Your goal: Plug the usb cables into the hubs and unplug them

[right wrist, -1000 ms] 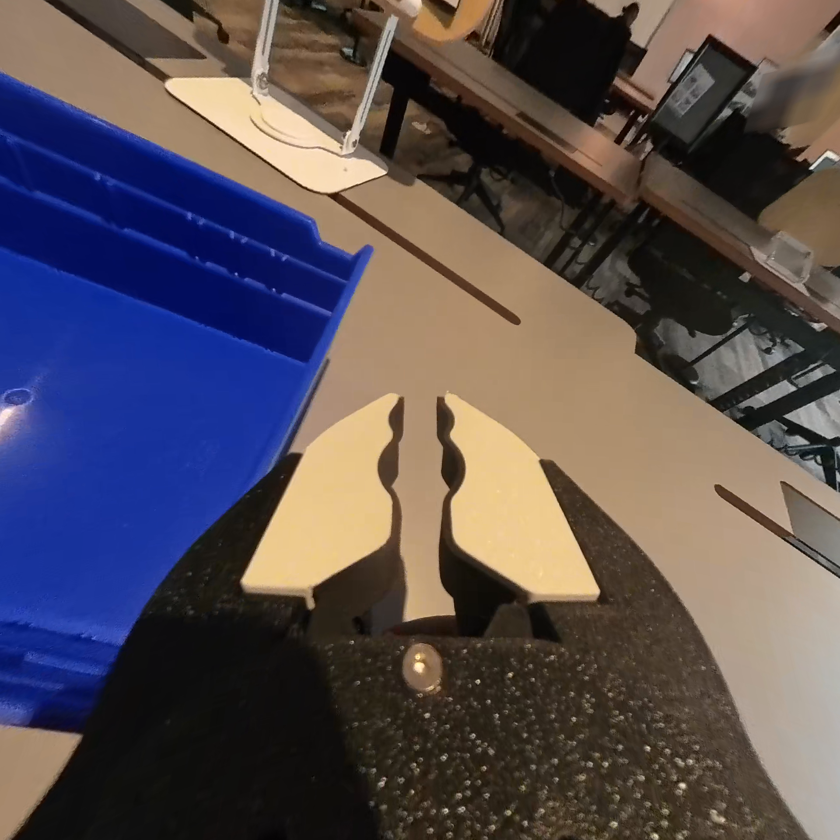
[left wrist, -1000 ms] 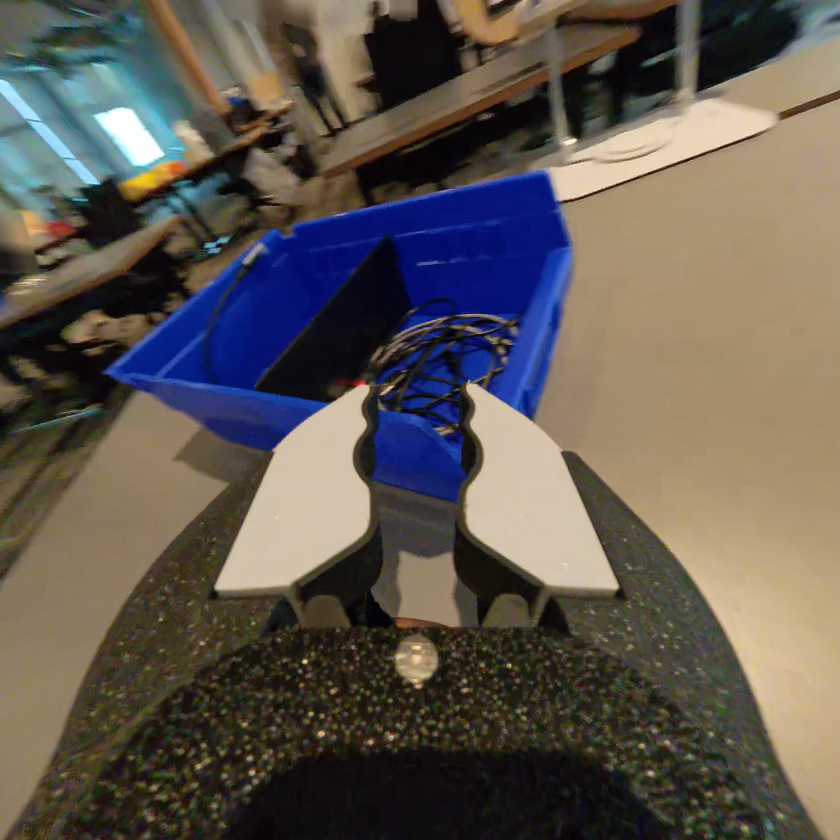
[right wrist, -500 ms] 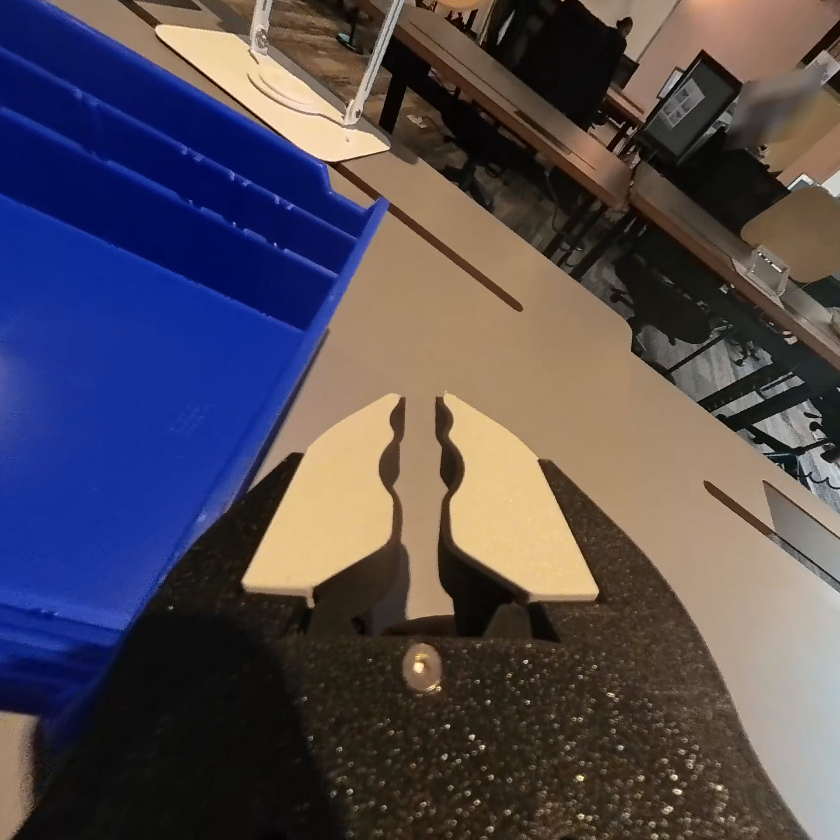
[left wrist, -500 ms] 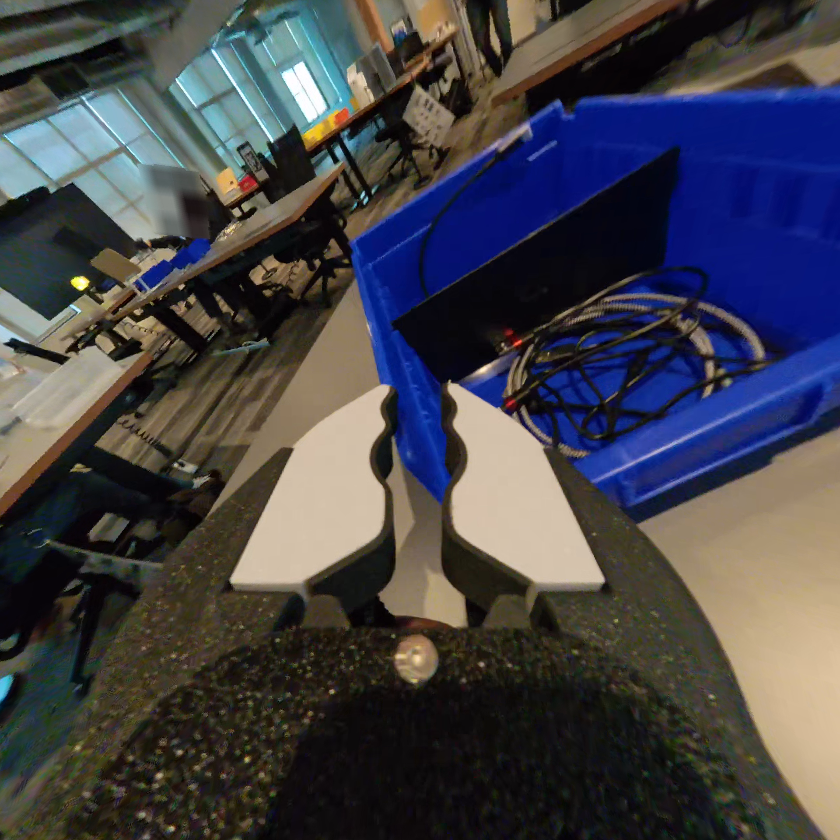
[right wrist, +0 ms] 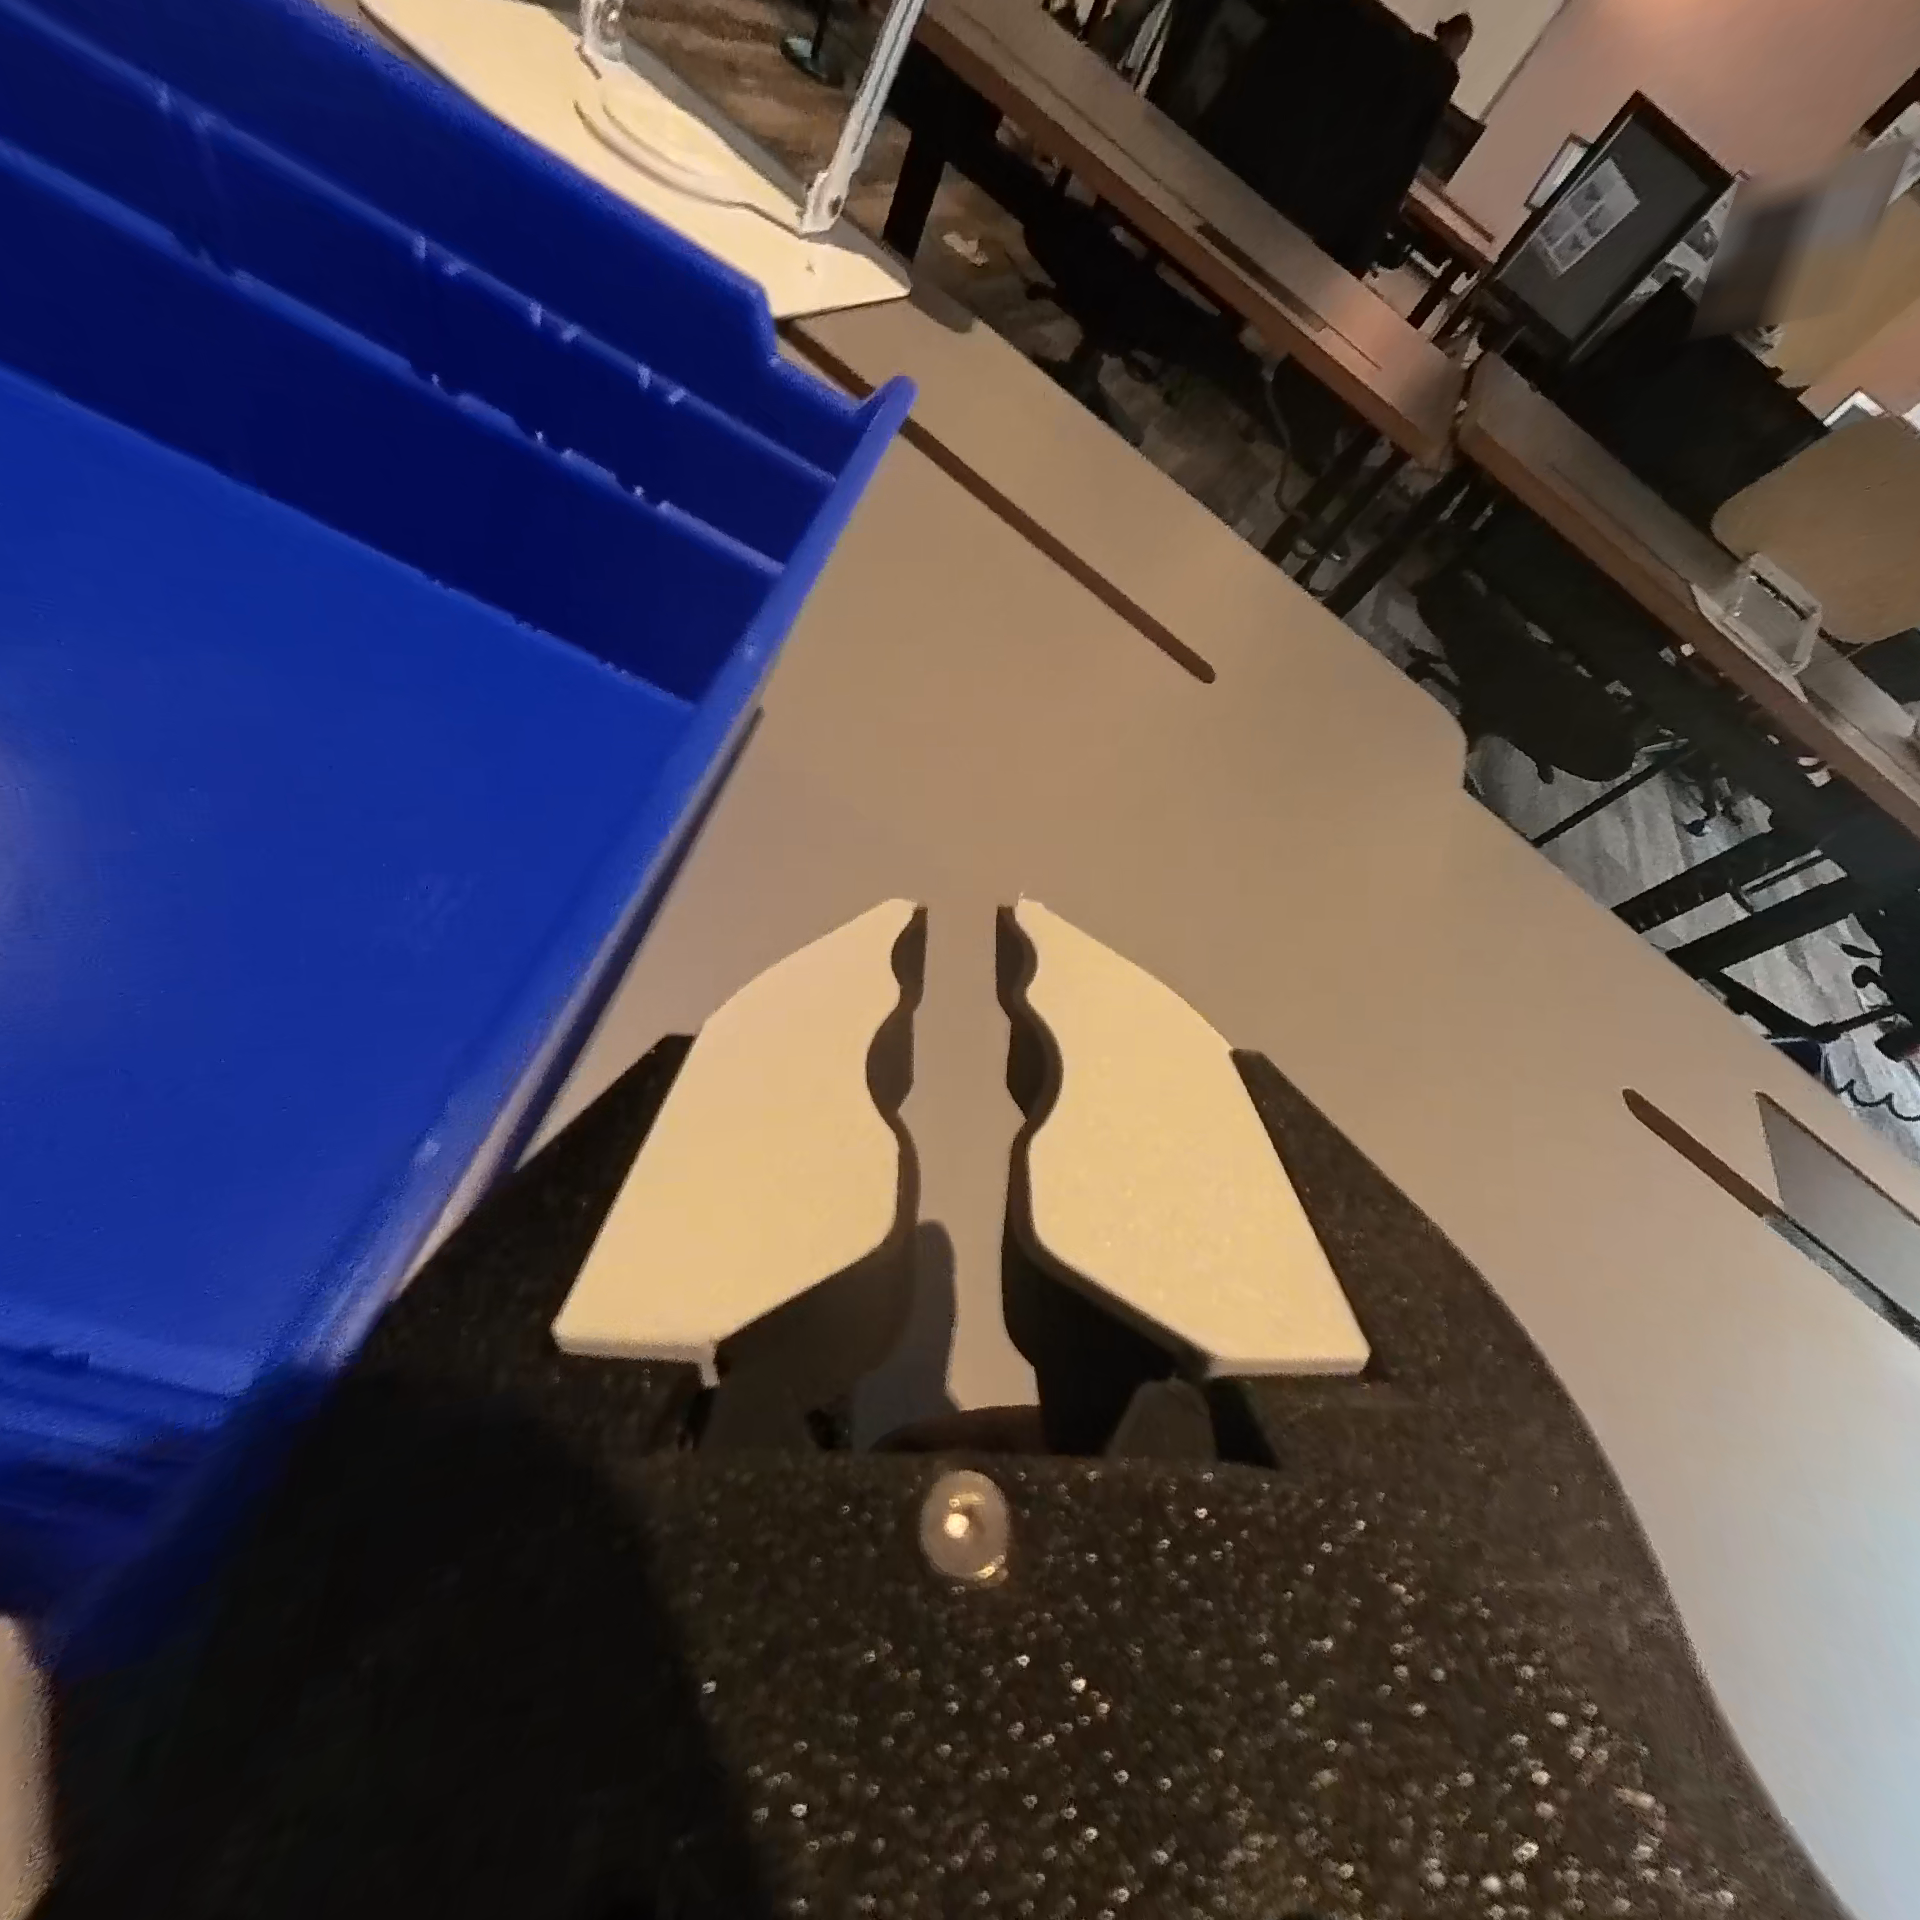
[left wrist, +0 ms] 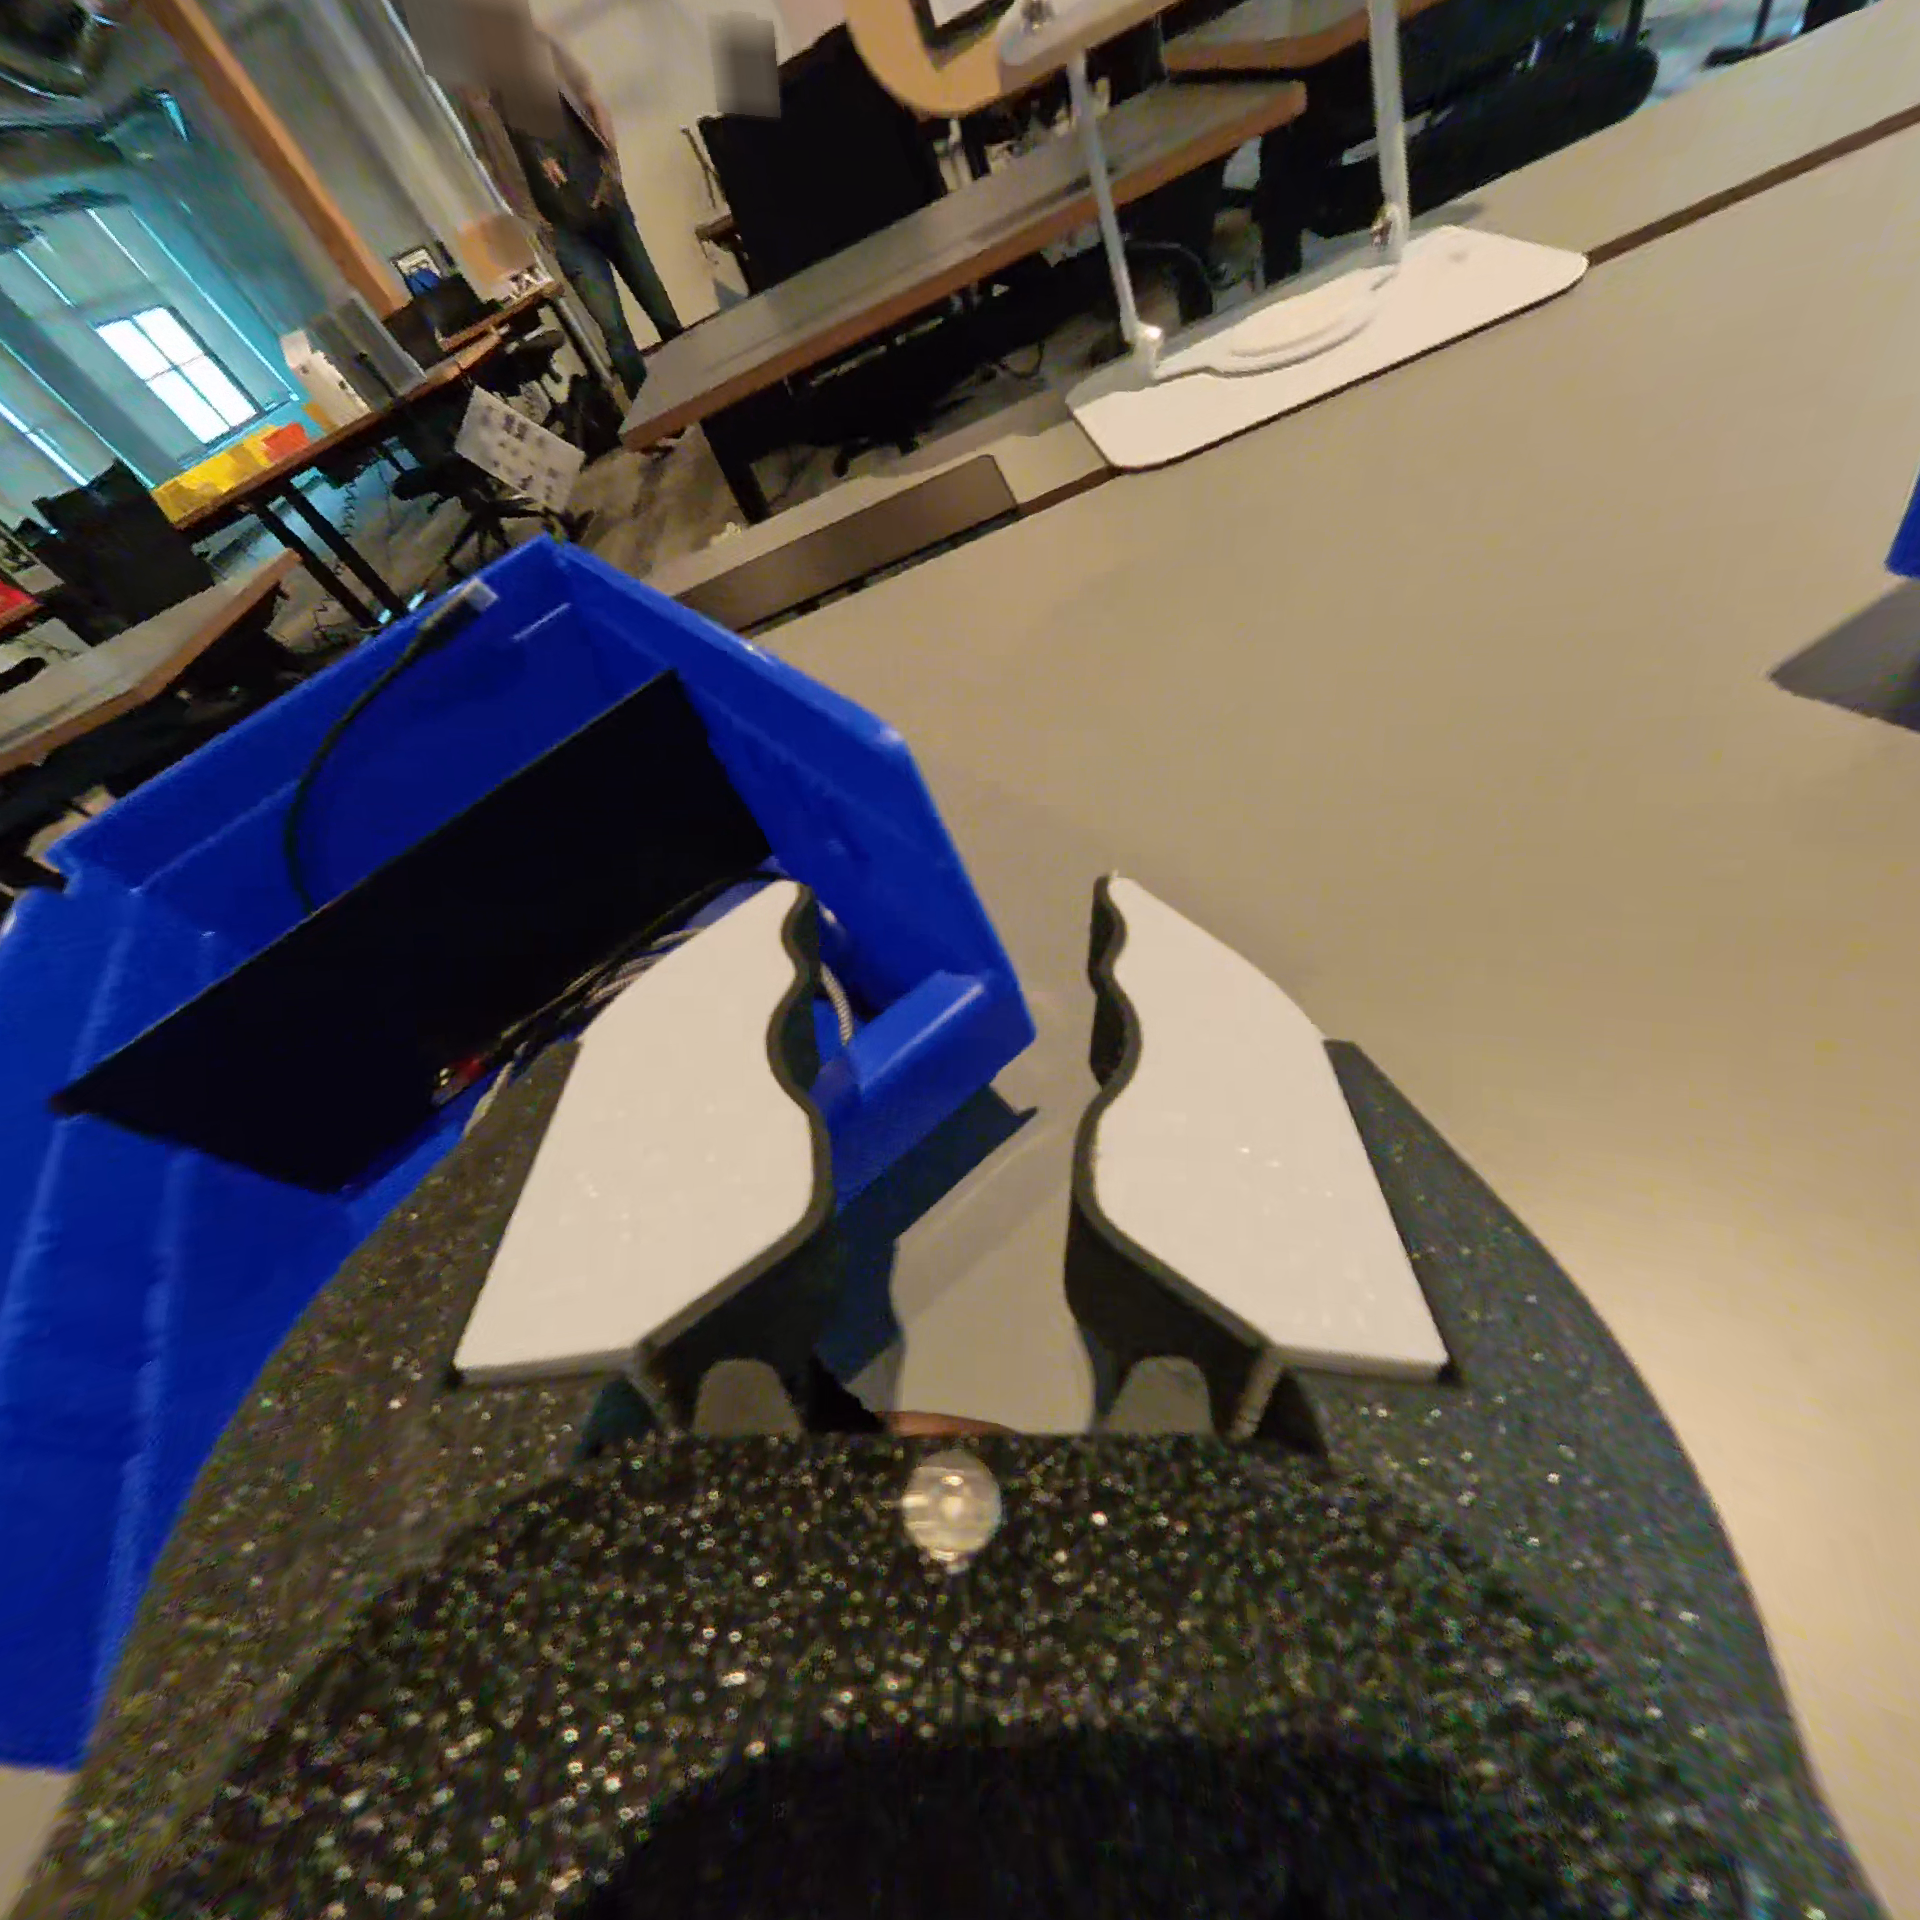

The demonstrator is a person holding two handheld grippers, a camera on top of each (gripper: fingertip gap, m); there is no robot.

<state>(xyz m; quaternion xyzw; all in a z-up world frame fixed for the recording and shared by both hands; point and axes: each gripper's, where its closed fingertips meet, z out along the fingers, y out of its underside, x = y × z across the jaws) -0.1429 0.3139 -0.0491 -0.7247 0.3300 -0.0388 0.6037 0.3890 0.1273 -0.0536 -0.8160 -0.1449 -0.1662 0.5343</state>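
Note:
A blue bin with a black divider stands at the left of the left wrist view. A black cable hangs over its back rim, ending in a plug. More cables show only as a sliver behind my finger. No hub is in view. My left gripper is open and empty, just right of the bin's front corner, above the table. My right gripper is empty, its jaws nearly together with a narrow gap, over the table beside the right wall of a blue bin.
A white lamp base stands at the table's far edge and also shows in the right wrist view. Another blue bin's edge is at the right. The table has slots. Desks and people stand beyond. Across from one pair of fingers to the other is roughly 55 cm.
My left gripper has swung right, so the bin now sits at its left, and its jaws have opened wide. My right gripper has shifted slightly along the bin wall, with its jaws unchanged.

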